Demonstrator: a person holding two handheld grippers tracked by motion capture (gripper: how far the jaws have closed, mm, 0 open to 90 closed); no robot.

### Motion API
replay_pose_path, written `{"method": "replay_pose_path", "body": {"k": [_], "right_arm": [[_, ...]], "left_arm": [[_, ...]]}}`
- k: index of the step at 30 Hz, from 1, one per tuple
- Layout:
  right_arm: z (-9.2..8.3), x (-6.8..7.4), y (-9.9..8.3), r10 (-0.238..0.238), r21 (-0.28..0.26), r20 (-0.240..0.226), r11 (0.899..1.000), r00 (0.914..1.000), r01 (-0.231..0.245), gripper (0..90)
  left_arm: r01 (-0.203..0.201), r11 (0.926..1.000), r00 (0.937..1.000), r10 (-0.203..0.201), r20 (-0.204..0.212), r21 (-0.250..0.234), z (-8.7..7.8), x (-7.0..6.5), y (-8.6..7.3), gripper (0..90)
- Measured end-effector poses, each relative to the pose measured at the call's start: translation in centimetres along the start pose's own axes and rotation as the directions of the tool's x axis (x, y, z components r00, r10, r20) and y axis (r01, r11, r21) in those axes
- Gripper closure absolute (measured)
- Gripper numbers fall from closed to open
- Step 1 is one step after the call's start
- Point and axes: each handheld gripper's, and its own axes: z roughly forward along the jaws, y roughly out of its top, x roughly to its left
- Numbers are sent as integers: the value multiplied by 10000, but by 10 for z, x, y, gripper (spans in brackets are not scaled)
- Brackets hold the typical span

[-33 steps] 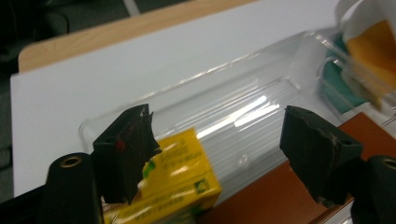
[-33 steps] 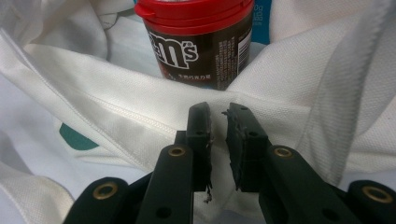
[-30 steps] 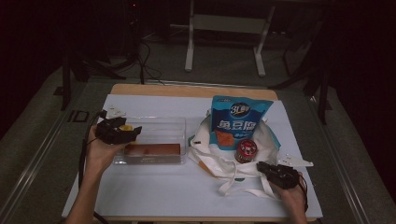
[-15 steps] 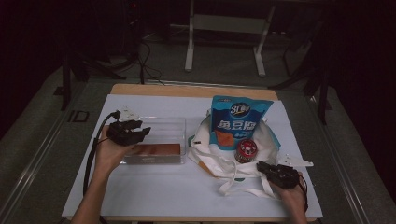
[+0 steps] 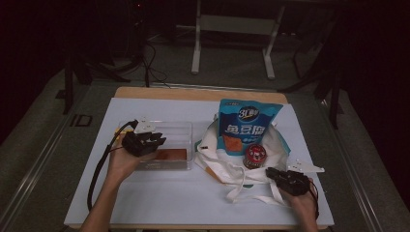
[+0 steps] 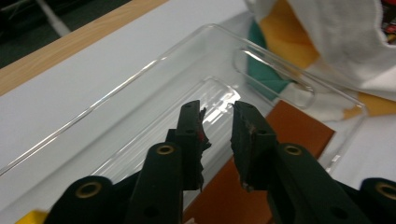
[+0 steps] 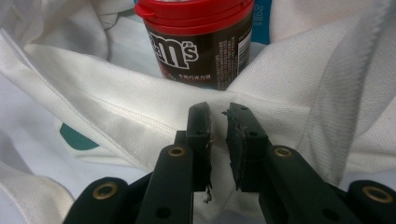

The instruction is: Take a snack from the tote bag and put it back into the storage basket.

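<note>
Looking along the left gripper (image 6: pixel 217 135), its jaws sit a little apart over a clear box (image 6: pixel 140 93); the right gripper (image 7: pixel 218 140) gapes slightly near a red-lidded jar (image 7: pixel 198 42).

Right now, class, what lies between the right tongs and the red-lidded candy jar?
In the right gripper view, a fold of white cloth bag lies between the right tongs and the candy jar.

Both claws are chunky black plastic with brass-ringed screw holes along the arms: left claw (image 6: pixel 215 140), right claw (image 7: pixel 217 140). Pads (image 6: pixel 246 135) look scuffed. Black cable (image 5: pixel 99 166) trails off the left one. Bare forearms, no sleeves.
</note>
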Motion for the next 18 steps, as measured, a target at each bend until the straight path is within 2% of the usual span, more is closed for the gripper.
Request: {"method": "replay_pose_path", "body": {"k": [4,10,13,16,18], "right_arm": [[0,0,0,2,0,-2,10000,10000,-2,791],[0,0,0,-13,5,1,10000,10000,13,791],[0,0,0,-9,3,-1,10000,10000,9,791],[0,0,0,-14,3,-2,10000,10000,14,791],[0,0,0,-21,1,-5,10000,10000,21,784]], "left_arm": [[-242,9994,9990,251,375,-244,1,-5,2,790],[-692,9975,9953,699,672,-132,7,-16,1,881],[-869,9961,9904,876,1070,-117,10,-20,0,892],[-1008,9948,9872,1020,1223,-160,11,-24,0,893],[-1143,9929,9824,1180,1445,-335,11,-30,-1,894]]}}
